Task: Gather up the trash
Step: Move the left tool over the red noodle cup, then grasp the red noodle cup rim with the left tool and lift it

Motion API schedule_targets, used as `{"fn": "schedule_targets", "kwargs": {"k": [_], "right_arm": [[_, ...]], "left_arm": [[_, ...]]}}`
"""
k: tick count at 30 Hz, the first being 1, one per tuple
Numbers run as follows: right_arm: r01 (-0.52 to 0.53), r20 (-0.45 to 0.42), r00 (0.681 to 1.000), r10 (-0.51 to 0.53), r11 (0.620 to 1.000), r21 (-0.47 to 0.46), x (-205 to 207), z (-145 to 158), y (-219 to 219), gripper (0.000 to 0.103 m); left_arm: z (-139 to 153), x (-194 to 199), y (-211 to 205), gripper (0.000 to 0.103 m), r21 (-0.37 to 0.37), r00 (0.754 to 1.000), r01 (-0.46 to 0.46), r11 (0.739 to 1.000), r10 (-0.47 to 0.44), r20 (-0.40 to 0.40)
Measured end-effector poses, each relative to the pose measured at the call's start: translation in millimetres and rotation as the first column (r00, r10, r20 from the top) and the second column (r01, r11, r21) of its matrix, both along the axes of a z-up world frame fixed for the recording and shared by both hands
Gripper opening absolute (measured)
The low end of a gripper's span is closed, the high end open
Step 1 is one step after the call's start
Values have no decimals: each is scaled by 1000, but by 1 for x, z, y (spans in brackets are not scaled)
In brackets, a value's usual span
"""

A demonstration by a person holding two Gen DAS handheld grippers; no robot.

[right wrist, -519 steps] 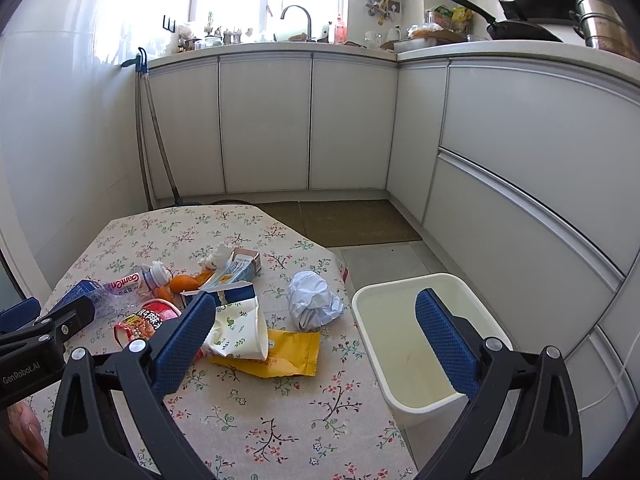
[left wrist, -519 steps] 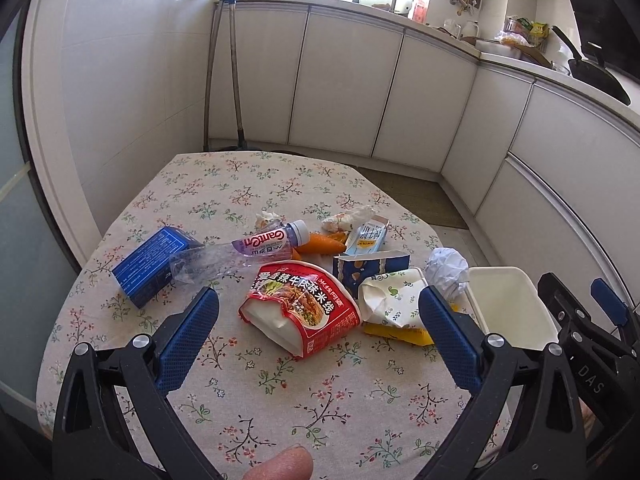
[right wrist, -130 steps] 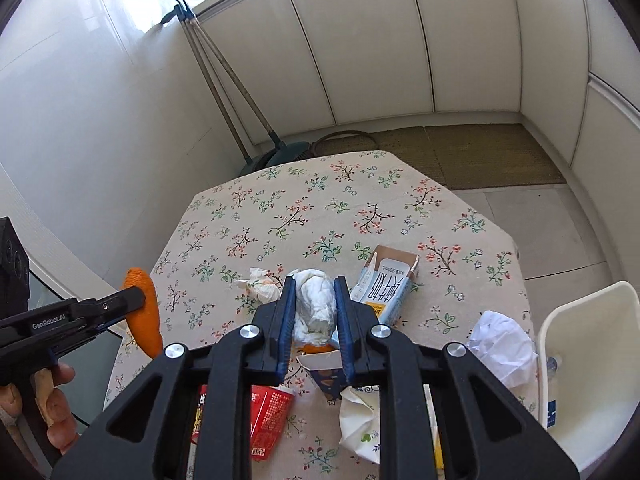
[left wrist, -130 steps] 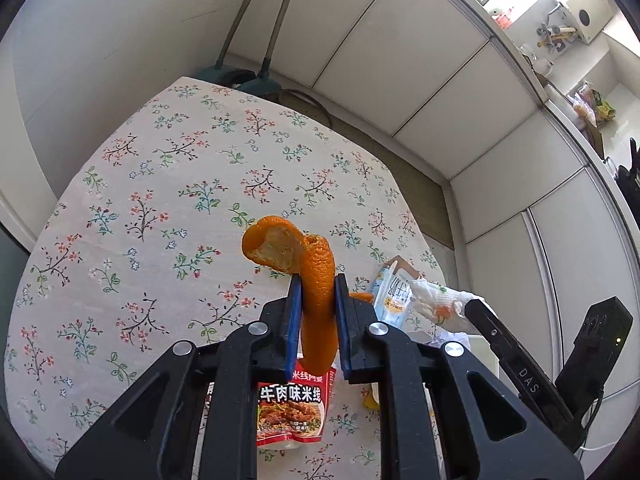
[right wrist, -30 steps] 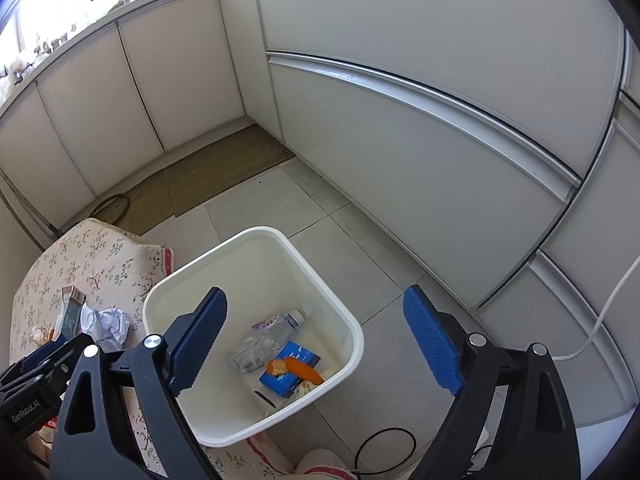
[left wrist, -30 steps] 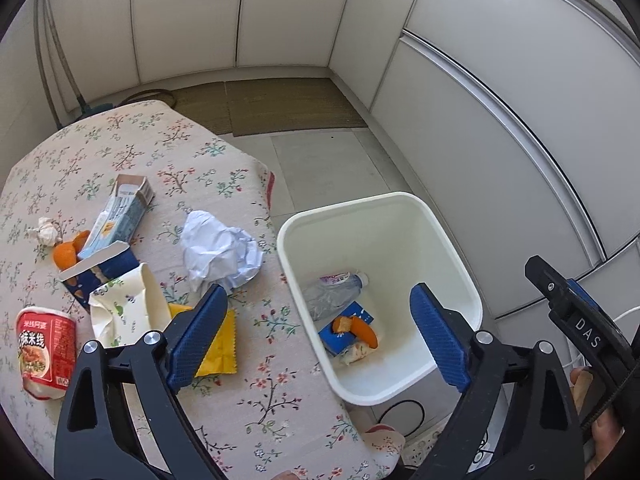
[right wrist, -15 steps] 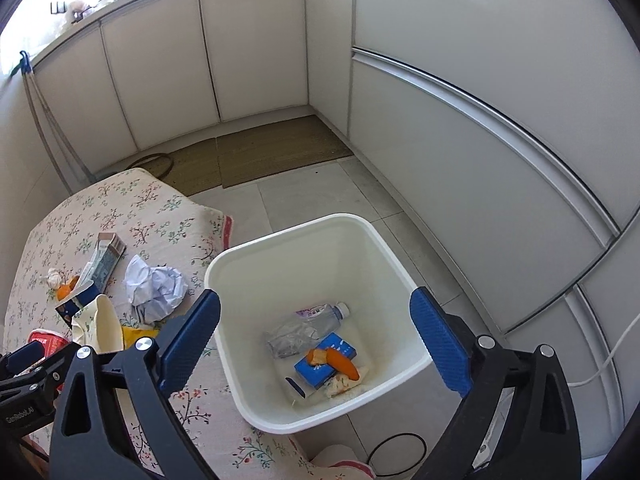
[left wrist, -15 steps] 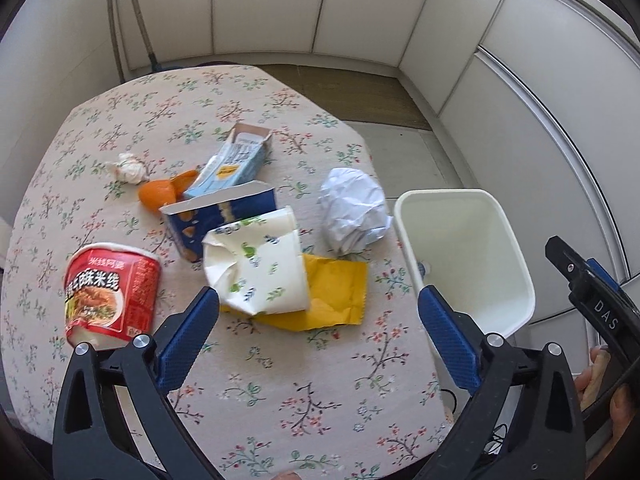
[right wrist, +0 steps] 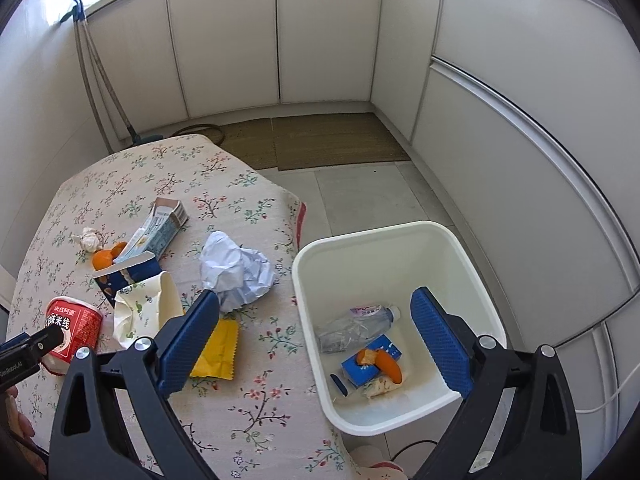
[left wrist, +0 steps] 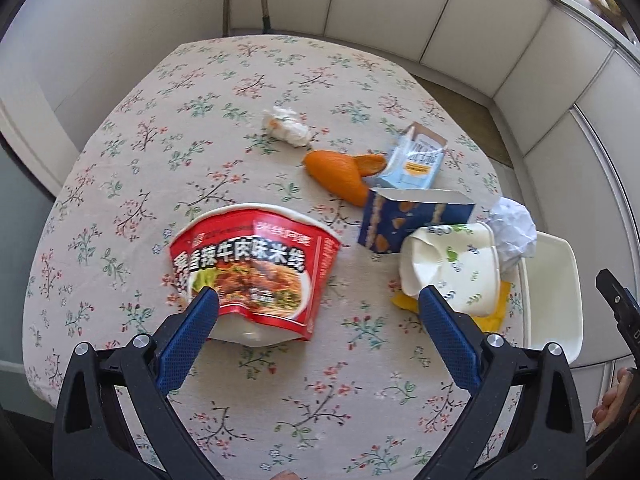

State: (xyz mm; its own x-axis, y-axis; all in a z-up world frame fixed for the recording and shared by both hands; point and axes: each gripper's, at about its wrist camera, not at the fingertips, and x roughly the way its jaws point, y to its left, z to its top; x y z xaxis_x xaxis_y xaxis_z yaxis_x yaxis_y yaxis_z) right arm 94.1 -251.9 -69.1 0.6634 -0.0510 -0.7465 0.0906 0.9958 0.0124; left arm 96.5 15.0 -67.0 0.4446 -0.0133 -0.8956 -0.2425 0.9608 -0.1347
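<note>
My left gripper (left wrist: 316, 300) is open and empty, low over the table, its left finger just in front of a red noodle cup (left wrist: 256, 268) lying on its side. Beyond lie an orange peel (left wrist: 338, 172), a small tissue wad (left wrist: 286, 126), a light blue carton (left wrist: 418, 160), a dark blue snack box (left wrist: 412, 216), a crushed white paper cup (left wrist: 452, 268) on a yellow wrapper (left wrist: 490, 312), and crumpled paper (left wrist: 514, 232). My right gripper (right wrist: 316, 312) is open and empty, above the gap between the table and the white bin (right wrist: 472, 276). The bin holds a bottle (right wrist: 356, 324), a blue box, peel and tissue.
The table (right wrist: 264, 400) has a floral cloth and its right edge meets the bin (left wrist: 552, 300). White cabinets (right wrist: 328, 40) ring the room. A mop handle (right wrist: 96, 76) leans at the back left. A floor mat (right wrist: 320, 140) lies beyond the table.
My left gripper has swung left and dropped low toward the red noodle cup. My right gripper has drawn back toward the table, so more of the trash shows.
</note>
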Motion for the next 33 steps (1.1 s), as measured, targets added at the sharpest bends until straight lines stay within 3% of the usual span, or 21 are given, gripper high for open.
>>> {"fn": "schedule_targets", "kwargs": {"k": [5,10,17,23,26,27,29,31,33], "right_arm": [[-44,-14,999,44,999,-4,8,-3,24,95],[-67,-17,998,67,998,-6,14,-3,43,95],[-94,-36,995,93,995,-40,16,-9,60,95],[-87,-68,994,84,996,-32,25,-17,63,95],[-96,-81,992,93,995,-35,27,-21,69,95],[-102,-84,992,98,994,-37,28,-22,72,95],[-108,-88,991,105,993,-37,30,-24,75,95],[-110,-89,990,107,994,-30,31,-24,76,95],[-111,-92,990,108,993,-28,33,-24,77,95]], "left_arm": [[-10,-4,36,96,-14,997,-39,999,38,-63],[-32,-3,54,96,-165,988,-123,979,106,-108],[-60,12,55,97,-188,979,-163,968,135,-154],[-63,21,54,97,-205,981,-163,965,136,-141],[-63,26,49,97,-182,988,-120,976,100,-116],[-63,26,48,96,-175,990,-113,978,96,-105],[-54,23,47,77,-162,995,-91,983,84,-52],[-42,22,43,66,-129,999,-54,990,54,-4],[-39,21,45,61,-147,999,-37,988,38,1]]}}
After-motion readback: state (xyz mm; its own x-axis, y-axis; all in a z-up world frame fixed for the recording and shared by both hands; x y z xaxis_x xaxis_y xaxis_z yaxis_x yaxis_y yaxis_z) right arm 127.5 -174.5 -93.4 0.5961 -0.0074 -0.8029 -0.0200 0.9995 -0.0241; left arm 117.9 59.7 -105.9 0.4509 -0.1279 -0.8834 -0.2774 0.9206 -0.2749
